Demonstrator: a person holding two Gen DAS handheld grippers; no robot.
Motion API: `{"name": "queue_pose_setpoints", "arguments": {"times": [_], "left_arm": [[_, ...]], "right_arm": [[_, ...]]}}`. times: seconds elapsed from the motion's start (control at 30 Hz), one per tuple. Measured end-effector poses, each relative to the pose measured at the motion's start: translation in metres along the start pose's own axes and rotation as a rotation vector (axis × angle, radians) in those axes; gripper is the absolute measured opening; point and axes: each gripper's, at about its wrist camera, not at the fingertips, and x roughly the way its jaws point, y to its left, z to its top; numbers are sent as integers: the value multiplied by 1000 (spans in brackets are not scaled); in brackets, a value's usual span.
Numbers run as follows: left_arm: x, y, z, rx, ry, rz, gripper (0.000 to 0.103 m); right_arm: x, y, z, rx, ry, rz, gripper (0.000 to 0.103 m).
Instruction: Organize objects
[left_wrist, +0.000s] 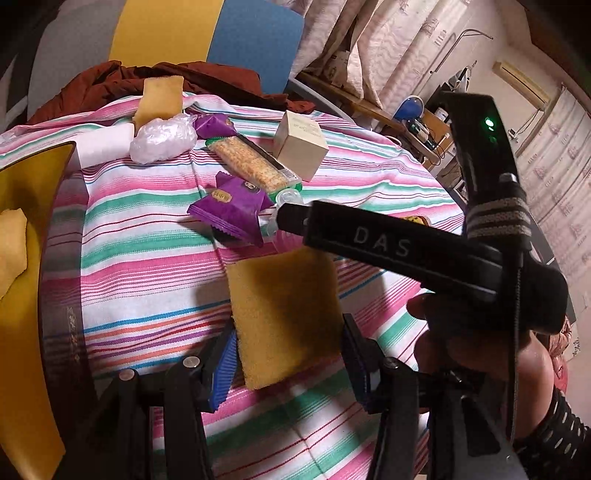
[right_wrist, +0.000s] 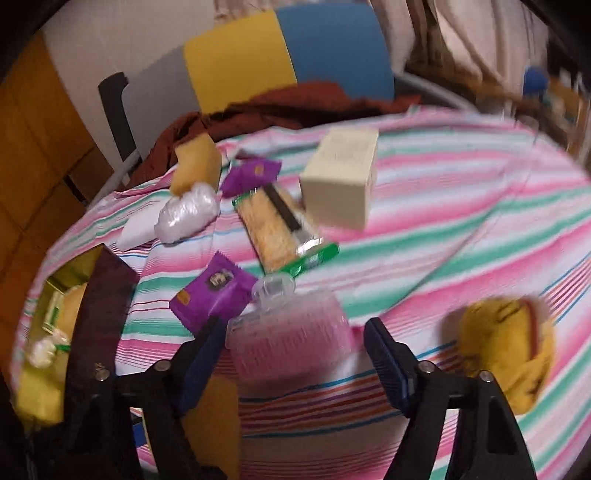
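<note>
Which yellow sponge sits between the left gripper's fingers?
The flat sponge nearest the camera; another sponge lies at the table's far edge, a third in the box.

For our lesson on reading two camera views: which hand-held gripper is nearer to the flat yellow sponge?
Left. The left hand-held gripper has the flat yellow sponge between its fingers. The right hand-held gripper straddles the clear bottle, further up the striped cloth.

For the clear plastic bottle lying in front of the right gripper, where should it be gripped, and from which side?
Grip the clear bottle across its wide body, coming from above and from its base end. It lies flat on the striped cloth, cap pointing away, its sides free, roughly between the right gripper pads already.
</note>
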Motion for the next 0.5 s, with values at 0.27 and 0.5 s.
{"name": "queue_pose_setpoints", "arguments": {"times": [0.27, 0.5], "left_arm": [[-23, 2, -11, -33, -8, -49, 51], [-82, 8, -26, -34, -107, -97, 51]], "right_arm": [[-42, -7, -14, 61, -115, -90, 72], [-85, 7, -20, 97, -185, -28, 72]]}}
